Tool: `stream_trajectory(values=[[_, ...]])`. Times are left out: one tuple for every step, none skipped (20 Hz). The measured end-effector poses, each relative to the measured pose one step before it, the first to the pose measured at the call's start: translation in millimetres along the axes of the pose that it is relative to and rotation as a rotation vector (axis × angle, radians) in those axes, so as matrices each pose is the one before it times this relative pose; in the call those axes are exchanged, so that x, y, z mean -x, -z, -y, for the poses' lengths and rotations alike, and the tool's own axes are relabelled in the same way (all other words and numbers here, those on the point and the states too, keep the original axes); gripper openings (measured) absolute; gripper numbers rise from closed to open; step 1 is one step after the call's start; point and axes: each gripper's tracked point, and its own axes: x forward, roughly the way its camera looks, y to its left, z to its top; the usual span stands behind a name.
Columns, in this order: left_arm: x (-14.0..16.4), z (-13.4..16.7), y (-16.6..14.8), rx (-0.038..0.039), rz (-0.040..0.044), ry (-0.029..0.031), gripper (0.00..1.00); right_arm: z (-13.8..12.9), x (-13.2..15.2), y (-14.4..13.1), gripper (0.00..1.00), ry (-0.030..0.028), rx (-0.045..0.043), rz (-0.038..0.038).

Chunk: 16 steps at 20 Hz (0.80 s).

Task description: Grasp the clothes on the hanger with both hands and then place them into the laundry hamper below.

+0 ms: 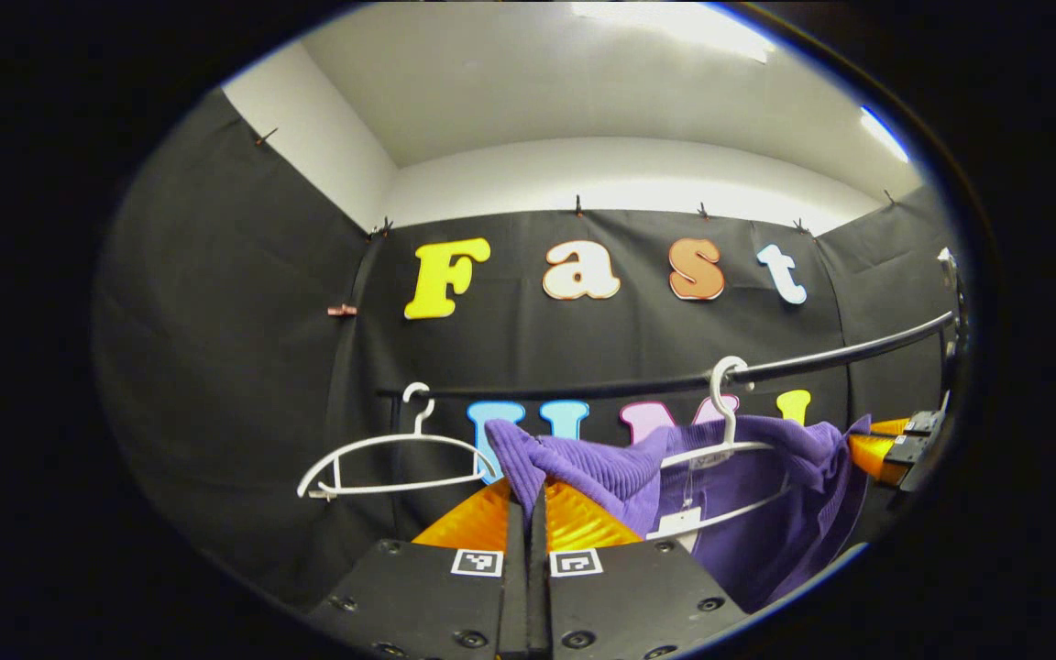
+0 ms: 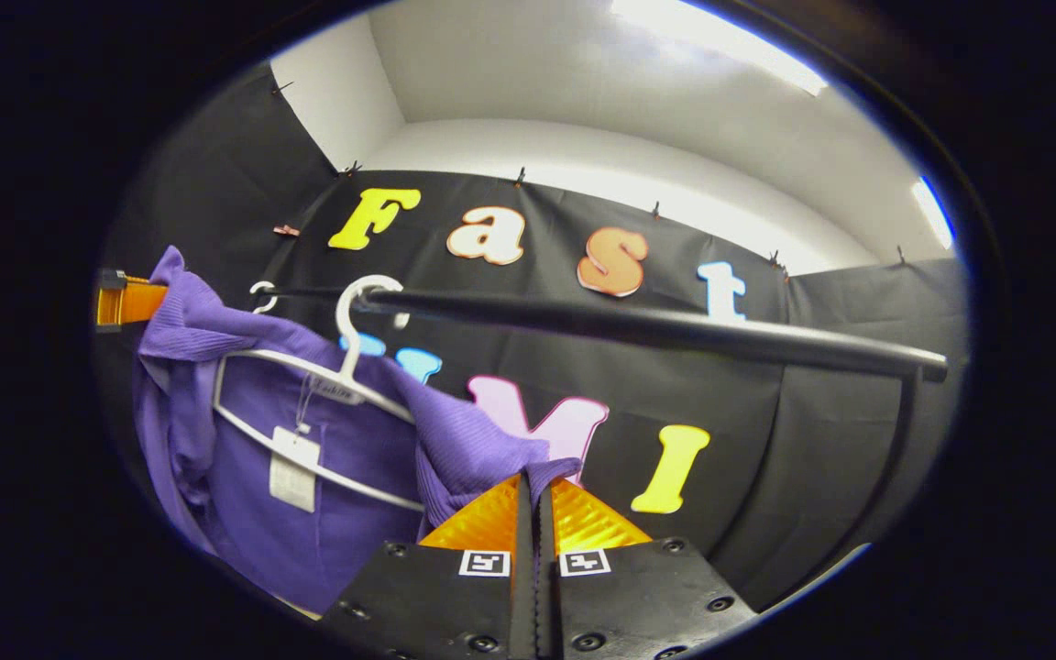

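Observation:
A purple ribbed garment point(image 1: 766, 522) hangs around a white hanger point(image 1: 737, 447) hooked on the black rail point(image 1: 821, 359). My left gripper point(image 1: 528, 486) is shut on one top corner of the cloth, which bunches over its tips. In the right gripper view the same purple garment point(image 2: 354, 477) drapes behind the white hanger point(image 2: 345, 390), a tag dangling from it. My right gripper point(image 2: 537, 481) is shut on the other top corner. Each gripper shows at the far edge of the other's view: the right gripper point(image 1: 895, 449) and the left gripper point(image 2: 125, 302), with the cloth stretched between them.
An empty white hanger point(image 1: 390, 458) hangs on the rail to the left of the garment. The black rail point(image 2: 675, 325) crosses just above the grippers and ends at an upright post point(image 2: 899, 440) on the right. Black cloth walls close in behind.

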Motion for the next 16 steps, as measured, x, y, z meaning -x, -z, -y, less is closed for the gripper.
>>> stream_trajectory(values=[[-6.55,-3.36,-1.45,-0.00309,0.00057,-0.00415,0.02,0.1,-5.62,-7.19,0.05,0.01212,0.02122,0.01999],[-7.21,-5.09,-1.12,-0.00528,-0.00068,-0.00612,0.03,1.47,-8.89,-7.13,0.05,0.01493,0.02275,0.02388],[-6.17,-5.56,-2.6,-0.01098,0.00616,-0.01159,0.03,2.85,-7.37,-4.07,0.05,0.01501,0.01774,0.02056],[-6.75,-5.46,-2.22,-0.01494,0.00941,-0.00755,0.05,4.62,-7.47,-1.45,0.05,0.01609,0.01903,0.01468],[-7.48,-4.53,-2.16,-0.01809,0.00955,-0.00865,0.04,3.27,-6.7,0.76,0.05,0.01604,0.01815,0.00865],[-6.21,-4.67,0.45,-0.01876,0.00269,-0.00706,0.04,2.39,-6.74,1.32,0.05,0.01239,0.01444,0.00715],[-6.26,-4.11,-0.6,-0.01418,0.00742,-0.00257,0.02,2.33,-5.53,2.08,0.05,0.01398,0.02172,0.00946],[-7.06,-2.76,0.6,-0.00963,0.00521,-0.00173,0.04,2.19,-4.57,2.67,0.05,0.01499,0.0295,0.00913],[-7.16,-2.61,1.34,-0.00647,0.00309,0.00016,0.03,-1.6,-4.49,2.42,0.05,0.00833,0.03406,0.0096],[-7.86,-4.31,3.25,-0.00671,-0.00131,-0.0027,0.05,-3.4,-4.15,1.43,0.05,0.00514,0.03566,0.01397],[-8.65,-3.83,2.97,-0.00438,-0.0035,-0.00252,0.05,-5.1,-4.02,3.0,0.05,-0.00199,0.03323,0.00971],[-9.21,-2.2,3.39,-0.00103,-0.00146,-0.00082,0.05,-5.65,-3.22,4.34,0.05,-0.00416,0.032,0.003],[-10.25,-1.04,1.79,-0.00462,-0.00076,0.0006,0.05,-2.23,-3.65,4.78,0.05,-0.00111,0.02638,0.00155],[-12.22,-1.31,2.04,-0.00998,0.00522,0.00504,0.03,-1.6,-5.37,3.33,0.05,0.00271,0.01353,0.00036],[-10.28,-0.53,0.24,-0.01479,0.00684,0.00466,0.03,-0.92,-4.94,1.86,0.05,0.00175,-0.00171,0.00533],[-9.38,-0.02,3.98,-0.01369,0.00247,0.00982,0.03,1.39,-7.2,3.05,0.05,0.00746,-0.00434,0.00429]])
